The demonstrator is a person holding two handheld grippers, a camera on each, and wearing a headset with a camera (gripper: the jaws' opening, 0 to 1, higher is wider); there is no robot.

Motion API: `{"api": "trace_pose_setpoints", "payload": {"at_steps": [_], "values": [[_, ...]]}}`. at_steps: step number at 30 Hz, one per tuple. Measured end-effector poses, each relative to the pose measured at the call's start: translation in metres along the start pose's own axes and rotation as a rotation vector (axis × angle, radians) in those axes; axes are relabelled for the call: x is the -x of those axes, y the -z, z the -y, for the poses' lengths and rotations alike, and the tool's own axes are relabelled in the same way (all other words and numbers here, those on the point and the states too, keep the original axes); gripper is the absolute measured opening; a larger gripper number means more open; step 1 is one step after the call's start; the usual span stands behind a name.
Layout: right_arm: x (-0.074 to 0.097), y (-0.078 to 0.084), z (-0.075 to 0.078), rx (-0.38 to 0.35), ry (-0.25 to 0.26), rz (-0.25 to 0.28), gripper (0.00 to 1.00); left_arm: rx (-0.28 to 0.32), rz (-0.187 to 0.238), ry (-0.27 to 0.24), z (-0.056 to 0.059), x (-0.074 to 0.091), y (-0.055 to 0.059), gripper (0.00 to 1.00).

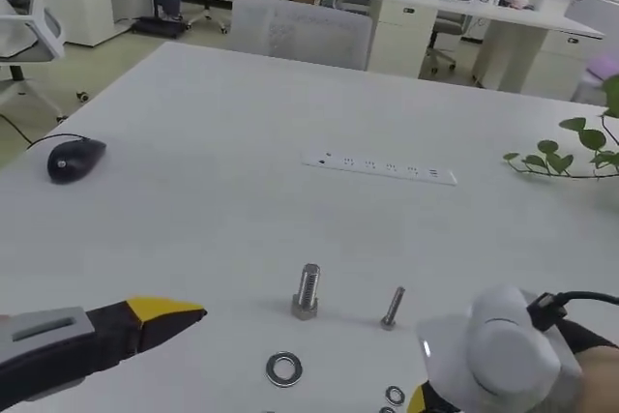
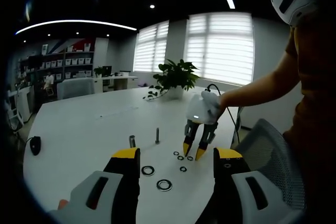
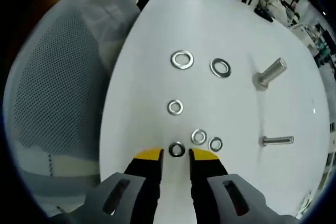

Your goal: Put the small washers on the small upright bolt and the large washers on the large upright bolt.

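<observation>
The right gripper [image 3: 177, 156] had its open fingers [image 3: 149, 156] on either side of a small washer [image 3: 177, 149] lying on the surface [image 3: 157, 35]. A crooked pinch could flick it away. The left gripper [image 2: 177, 154] was open too.

Head view is looking forward and down across the white surface [image 1: 242, 123] from its near edge, with the large bolt [image 1: 307, 291] and small bolt [image 1: 394, 307] sitting low in frame. Left gripper view is riding low, facing across the surface toward the windows [image 2: 210, 51], bolts at middle distance. Right gripper view is pointing steeply down, hovering close over the small washers [image 3: 199, 136]. All three are sharing both bolts and the small washers.
</observation>
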State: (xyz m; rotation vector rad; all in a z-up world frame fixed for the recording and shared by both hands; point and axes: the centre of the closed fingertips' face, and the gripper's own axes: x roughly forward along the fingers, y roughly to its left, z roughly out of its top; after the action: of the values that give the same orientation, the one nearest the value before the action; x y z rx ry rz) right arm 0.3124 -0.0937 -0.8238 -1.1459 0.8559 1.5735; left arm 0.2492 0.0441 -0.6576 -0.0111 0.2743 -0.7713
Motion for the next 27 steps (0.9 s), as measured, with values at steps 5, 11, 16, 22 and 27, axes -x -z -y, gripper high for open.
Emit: {"api": "trace_pose_setpoints", "payload": {"at_steps": [5,11,16,22,27], "values": [[-0.0004,0.0,0.001,0.016,-0.002,-0.011,0.2,0.0,0.001,0.003,0.0017,-0.0001,0.0,0.55],[-0.0012,-0.002,0.0014,0.028,0.008,-0.009,0.15,-0.001,0.0,-0.001,0.0013,0.0018,0.0,0.55],[-0.0012,-0.0018,0.0015,0.022,0.008,-0.003,0.15,-0.003,0.0,-0.002,0.0014,0.0024,-0.0008,0.55],[-0.0014,-0.0022,0.0014,0.008,0.013,-0.01,0.12,-0.005,-0.002,-0.002,0.0028,0.0029,-0.0005,0.55],[-0.0014,-0.0025,0.0024,-0.03,0.011,0.005,0.12,-0.006,-0.002,-0.001,0.0039,0.0032,-0.001,0.55]]}}
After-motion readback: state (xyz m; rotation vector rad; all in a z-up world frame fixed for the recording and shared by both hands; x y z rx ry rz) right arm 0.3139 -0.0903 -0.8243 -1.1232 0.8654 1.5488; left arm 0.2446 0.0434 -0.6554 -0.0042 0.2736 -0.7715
